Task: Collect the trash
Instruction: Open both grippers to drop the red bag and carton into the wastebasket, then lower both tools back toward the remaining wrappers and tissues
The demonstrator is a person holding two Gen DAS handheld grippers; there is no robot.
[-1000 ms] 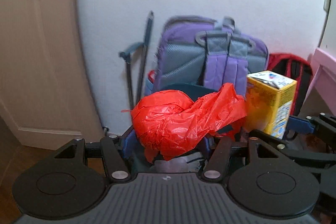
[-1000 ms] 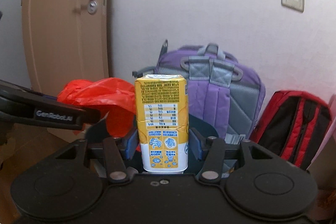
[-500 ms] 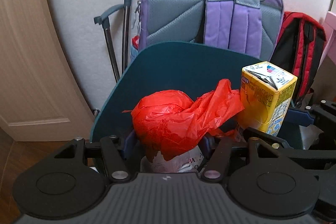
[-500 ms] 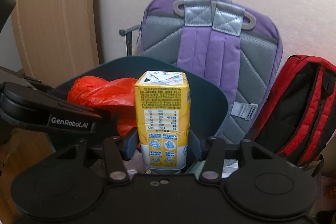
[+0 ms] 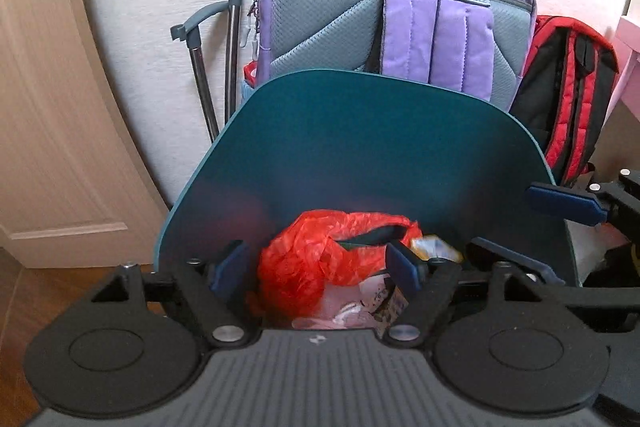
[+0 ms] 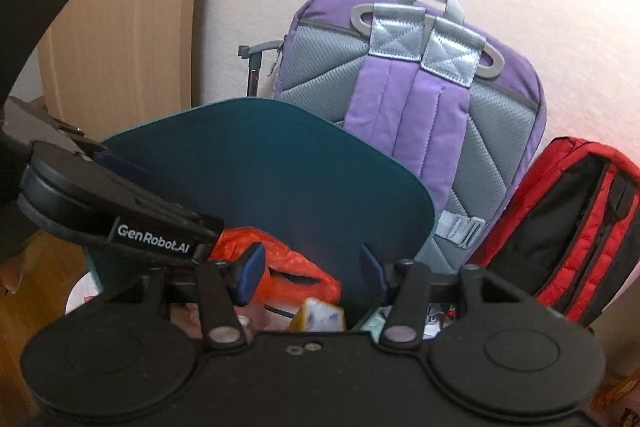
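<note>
Two hand-held grippers hang over an open teal bin point(image 5: 360, 147) that stands against a white wall, its raised lid filling the middle of both views. The left gripper point(image 5: 316, 267) has just been opening; its blue pads stand apart on either side of a crumpled red plastic bag point(image 5: 320, 263) without pressing it, so the bag is released and lies inside the bin on other rubbish, toward the bin's left side. The right gripper point(image 6: 312, 271) is also spread wide and holds nothing. A yellow drink carton point(image 6: 320, 315) lies tipped in the bin just below it, near the right edge of the red bag.

The bag looks very light, soft and slippery; it would crush flat, so a pinch on a bunched fold or the knotted bulge would hold best. The carton looks light and probably empty, stiff enough to grip across its flat sides, though a hard squeeze could dent it.

Behind the bin lean a purple backpack point(image 5: 400, 7) and a red backpack point(image 6: 568, 211); a wooden door point(image 5: 40, 107) stands at left.
</note>
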